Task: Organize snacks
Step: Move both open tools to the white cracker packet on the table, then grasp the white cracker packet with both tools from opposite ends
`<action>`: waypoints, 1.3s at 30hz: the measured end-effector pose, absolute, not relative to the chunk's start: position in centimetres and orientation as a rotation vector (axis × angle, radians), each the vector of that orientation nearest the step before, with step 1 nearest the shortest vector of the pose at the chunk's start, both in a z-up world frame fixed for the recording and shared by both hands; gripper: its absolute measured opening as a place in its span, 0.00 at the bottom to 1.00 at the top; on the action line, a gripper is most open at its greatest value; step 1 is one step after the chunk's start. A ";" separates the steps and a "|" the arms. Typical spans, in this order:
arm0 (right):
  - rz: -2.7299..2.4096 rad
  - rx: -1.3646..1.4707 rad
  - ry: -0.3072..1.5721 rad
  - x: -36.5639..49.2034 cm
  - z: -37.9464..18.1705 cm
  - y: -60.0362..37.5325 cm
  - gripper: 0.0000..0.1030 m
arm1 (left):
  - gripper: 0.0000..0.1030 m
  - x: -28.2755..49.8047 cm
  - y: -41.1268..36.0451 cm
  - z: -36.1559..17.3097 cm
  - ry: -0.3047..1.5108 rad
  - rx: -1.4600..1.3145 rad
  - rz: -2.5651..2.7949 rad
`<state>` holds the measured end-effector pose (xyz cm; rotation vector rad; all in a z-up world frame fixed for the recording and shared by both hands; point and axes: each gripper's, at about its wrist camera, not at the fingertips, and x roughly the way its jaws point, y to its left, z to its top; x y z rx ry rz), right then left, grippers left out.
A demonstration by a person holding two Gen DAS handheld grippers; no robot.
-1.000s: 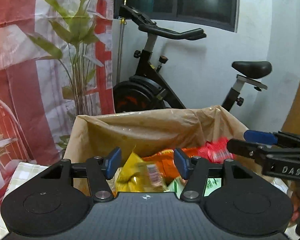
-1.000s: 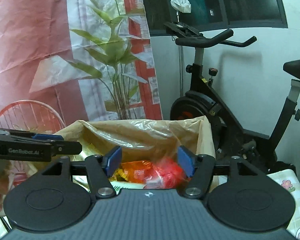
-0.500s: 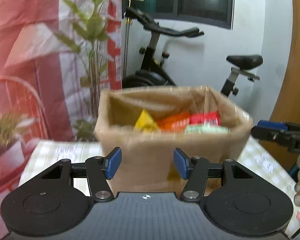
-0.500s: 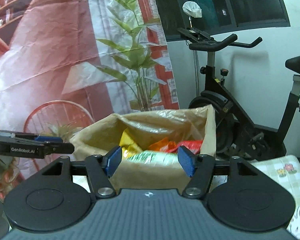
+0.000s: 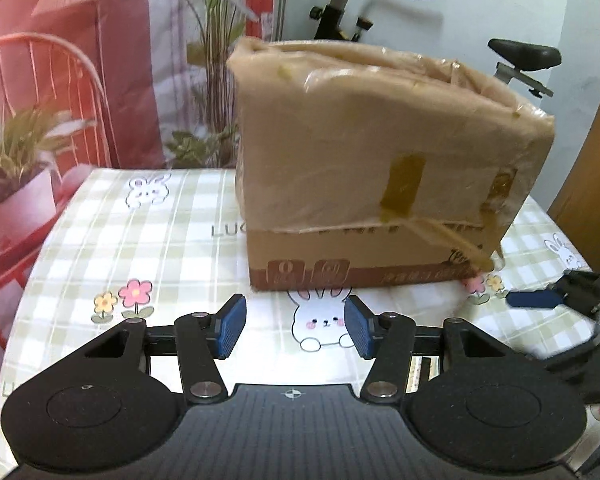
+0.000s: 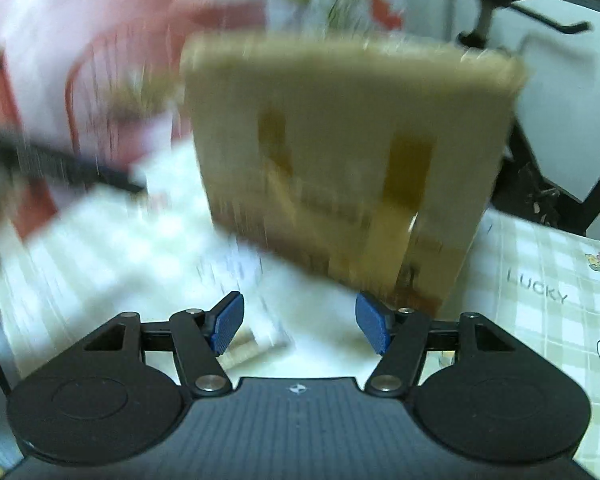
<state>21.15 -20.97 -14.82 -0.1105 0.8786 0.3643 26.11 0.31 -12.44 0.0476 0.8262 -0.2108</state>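
- The cardboard box (image 5: 380, 168) is stood on the checked tablecloth (image 5: 140, 240), wrapped in plastic; any snacks inside are hidden by its wall
- The left gripper (image 5: 292, 330) is held before it, closing on nothing
- The right gripper (image 6: 298, 328) is opening, empty; probably readied for reaching in

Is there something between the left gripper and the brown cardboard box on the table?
Nothing visible. In front of the left gripper, its closing jaws empty, only bare checked tablecloth lies before the brown cardboard box. The snacks inside are hidden by its wall.
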 end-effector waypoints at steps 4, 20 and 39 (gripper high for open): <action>0.417 -0.225 0.955 21.2 -18.2 -19.2 0.71 | 0.55 26.7 0.6 -13.4 0.849 0.038 -0.210; 0.530 -0.115 0.907 23.8 -21.2 -14.7 0.74 | 0.53 27.4 0.2 -18.8 0.976 -0.109 -0.231; 0.598 -0.103 0.854 24.8 -22.3 -15.0 0.64 | 0.47 26.8 -1.3 -22.6 1.007 -0.243 -0.218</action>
